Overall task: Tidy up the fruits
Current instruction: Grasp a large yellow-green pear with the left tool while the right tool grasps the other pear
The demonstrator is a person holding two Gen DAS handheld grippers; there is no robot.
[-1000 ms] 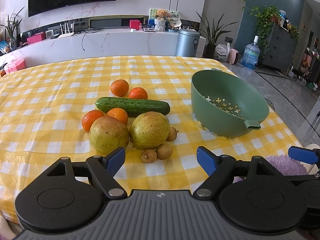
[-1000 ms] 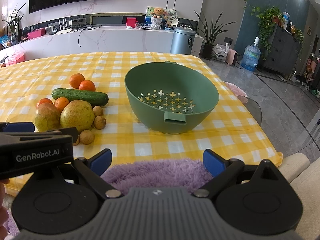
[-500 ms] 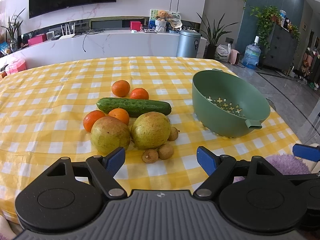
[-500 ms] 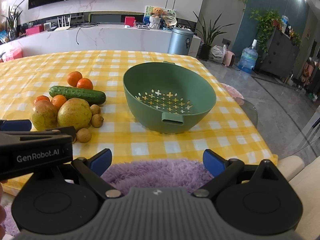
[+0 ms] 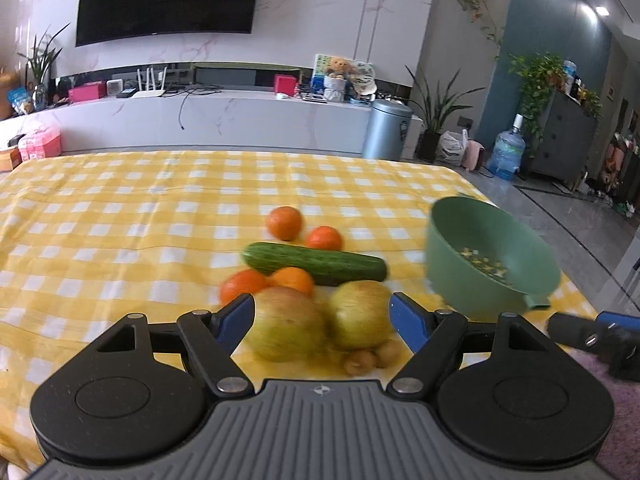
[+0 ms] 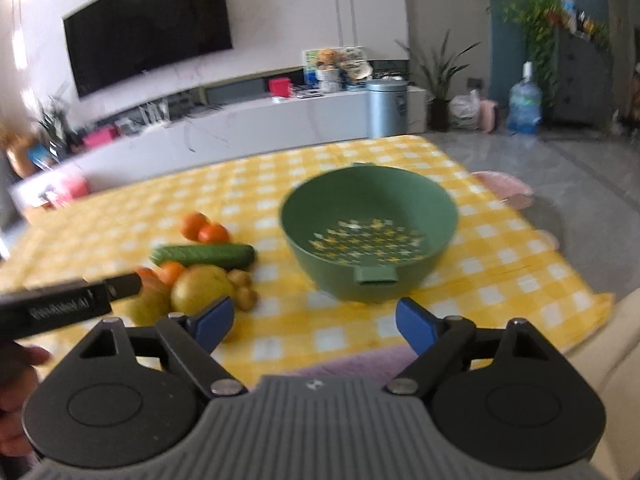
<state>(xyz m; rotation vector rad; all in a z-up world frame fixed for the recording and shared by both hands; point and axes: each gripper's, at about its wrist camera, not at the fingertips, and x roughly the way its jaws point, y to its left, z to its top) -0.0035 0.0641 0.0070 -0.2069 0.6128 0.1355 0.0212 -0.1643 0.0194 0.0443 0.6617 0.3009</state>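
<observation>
Left wrist: my left gripper (image 5: pixel 322 316) is spread wide, jaws closing, nothing pinched; two big yellow-green fruits (image 5: pixel 286 328) sit just ahead between the tips, left of the green colander (image 5: pixel 490 258). Cucumber (image 5: pixel 316 264) and oranges (image 5: pixel 285 222) lie beyond.

Right wrist: right gripper (image 6: pixel 314 322) also wide, closing, holding nothing, aimed at the colander, which holds no fruit.

Step looks like first pick; next move needs centring on one fruit.
</observation>
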